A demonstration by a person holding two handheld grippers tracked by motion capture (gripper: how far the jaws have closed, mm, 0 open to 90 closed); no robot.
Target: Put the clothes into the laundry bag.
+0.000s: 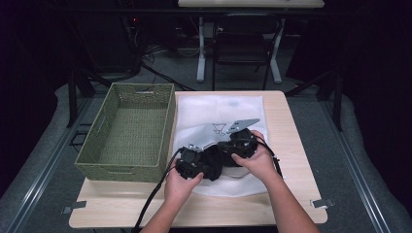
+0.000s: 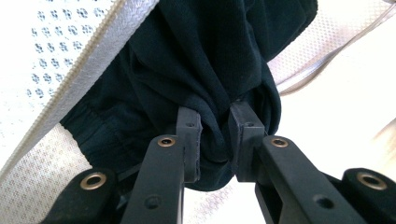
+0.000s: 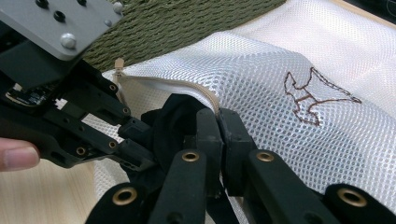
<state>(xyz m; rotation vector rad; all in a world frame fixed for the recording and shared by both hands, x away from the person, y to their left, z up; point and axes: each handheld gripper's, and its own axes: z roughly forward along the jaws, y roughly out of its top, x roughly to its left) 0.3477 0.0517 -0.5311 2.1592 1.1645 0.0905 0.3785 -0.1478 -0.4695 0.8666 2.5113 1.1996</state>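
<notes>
Stuffing a dark garment [image 2: 205, 60] into a white mesh laundry bag [image 3: 289, 121] looks like the step in hand. The left hand-held gripper [image 2: 215, 135] has its jaws pinching a bunched fold of the black fabric, right at the bag's zippered mouth [image 2: 79, 79]. The right hand-held gripper [image 3: 219, 140] has its jaws pressed together on the zipper edge of the mesh, seemingly holding the opening up, with the garment just behind it.

From the high view, both grippers meet over the bag near the middle of the counter [image 1: 291, 145], the garment [image 1: 212, 165] between them. The next move probably calls for pushing the cloth deeper while the right keeps the mouth lifted.

A green woven basket [image 1: 127, 131] sits just left of the bag, its wall close to the left hand [image 1: 180, 187]; the counter's right and near edges offer freer room.
</notes>
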